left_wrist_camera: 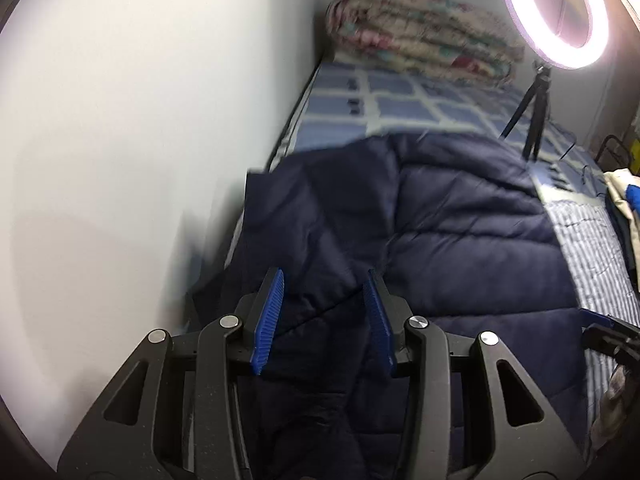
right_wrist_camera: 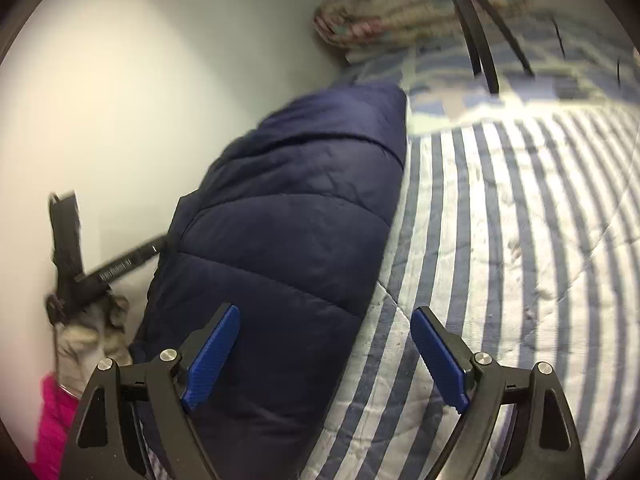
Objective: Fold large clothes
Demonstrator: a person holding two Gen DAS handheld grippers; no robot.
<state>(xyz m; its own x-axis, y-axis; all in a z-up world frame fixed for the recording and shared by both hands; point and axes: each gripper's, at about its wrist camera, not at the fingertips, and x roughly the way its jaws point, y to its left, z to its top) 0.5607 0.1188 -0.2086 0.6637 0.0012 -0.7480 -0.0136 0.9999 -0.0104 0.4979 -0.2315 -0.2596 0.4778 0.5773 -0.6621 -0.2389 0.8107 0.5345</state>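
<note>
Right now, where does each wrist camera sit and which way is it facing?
Left wrist: behind the left gripper, looking down the bed along the wall; its open jaws hang over the navy jacket, ring light ahead.
Right wrist: behind the right gripper, jaws wide, over the jacket's edge and striped quilt.
Shared: jacket, wall, folded blanket.

Free room and obstacles. The wall (left_wrist_camera: pixel 120 140) closes off the bed's (left_wrist_camera: pixel 400 108) left edge. The navy padded jacket (left_wrist_camera: pixel 460 220) lies against that wall. Open passage: the striped bedcover (right_wrist_camera: pixel 520 220) to the jacket's right. The tripod (left_wrist_camera: pixel 532 116) with its ring light (left_wrist_camera: pixel 556 12) stands beyond; a rolled floral quilt (left_wrist_camera: pixel 420 36) blocks the far end.
</note>
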